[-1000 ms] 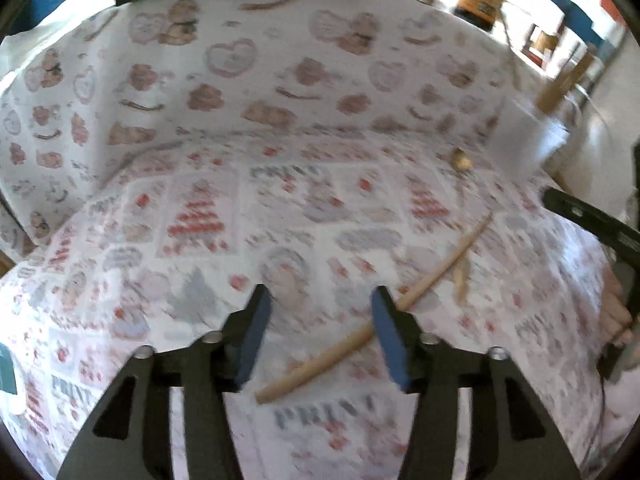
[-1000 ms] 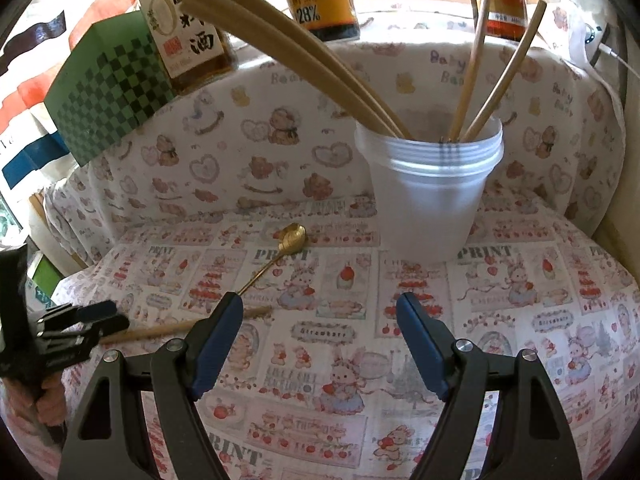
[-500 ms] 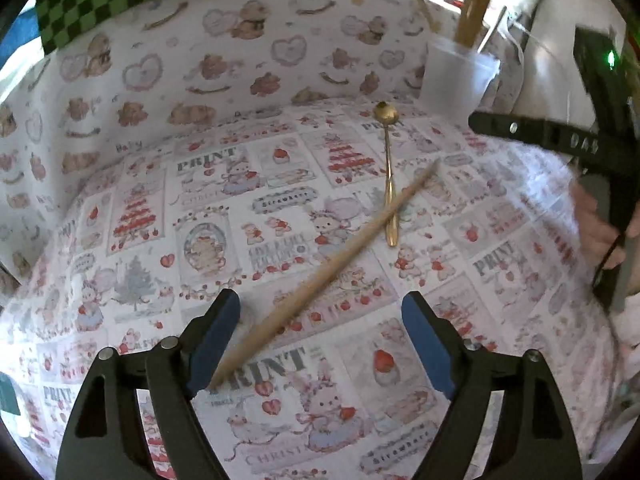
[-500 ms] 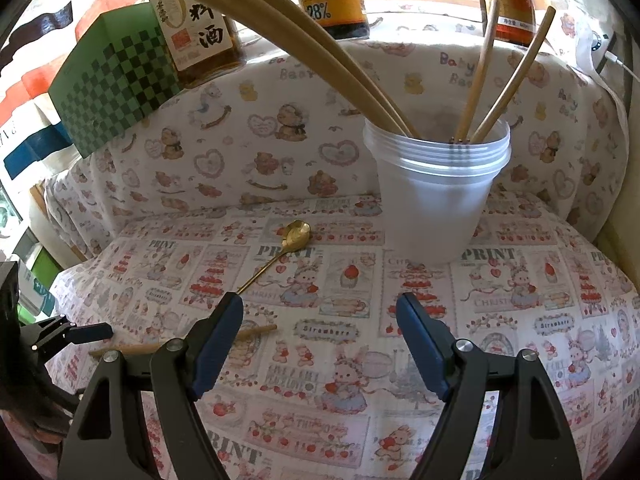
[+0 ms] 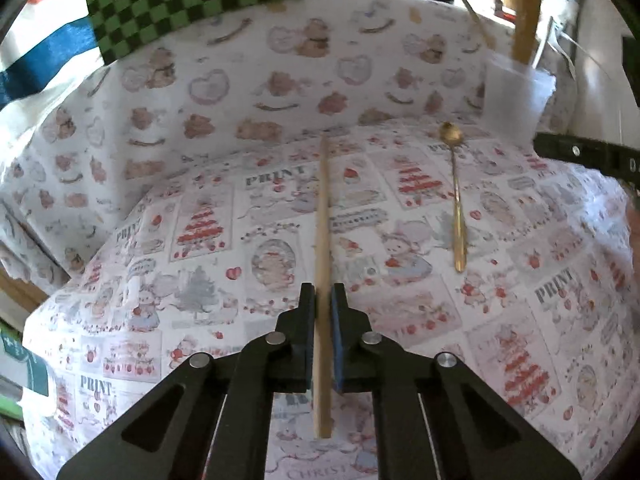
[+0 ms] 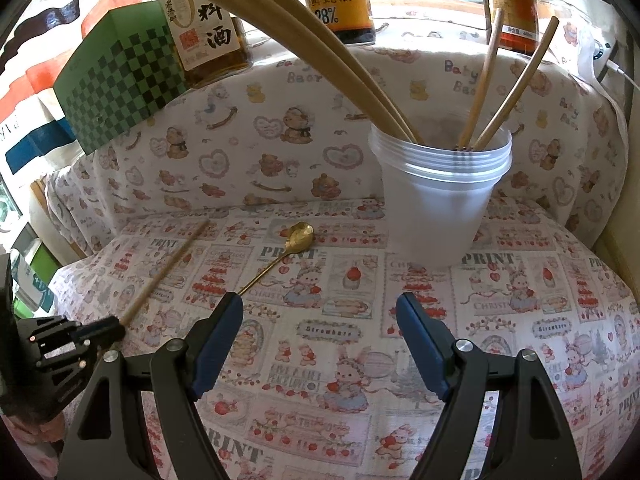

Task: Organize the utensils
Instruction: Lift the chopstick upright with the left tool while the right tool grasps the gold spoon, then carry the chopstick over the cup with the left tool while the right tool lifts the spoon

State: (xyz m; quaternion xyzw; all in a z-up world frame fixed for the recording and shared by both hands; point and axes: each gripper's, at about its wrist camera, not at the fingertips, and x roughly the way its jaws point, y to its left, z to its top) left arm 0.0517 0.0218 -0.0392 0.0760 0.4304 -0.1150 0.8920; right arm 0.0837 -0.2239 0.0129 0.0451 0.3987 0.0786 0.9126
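My left gripper (image 5: 322, 300) is shut on a wooden chopstick (image 5: 323, 216) that points away along the patterned cloth; it also shows in the right wrist view (image 6: 168, 268), with the left gripper (image 6: 100, 330) at its near end. A gold spoon (image 5: 456, 200) lies to the right of the chopstick, also seen in the right wrist view (image 6: 280, 260). A clear plastic cup stack (image 6: 440, 196) holds several chopsticks and stands at the back right, blurred in the left wrist view (image 5: 516, 96). My right gripper (image 6: 320, 312) is open and empty above the cloth.
A printed cloth (image 6: 360, 340) covers the table and rises up the back. Sauce bottles (image 6: 200, 20) and a green checkered box (image 6: 116, 80) stand behind it. Part of the right gripper (image 5: 588, 156) reaches in at the right edge.
My left gripper has lined up with the chopstick and shut on it; half a second ago it was open. The right gripper has barely moved.
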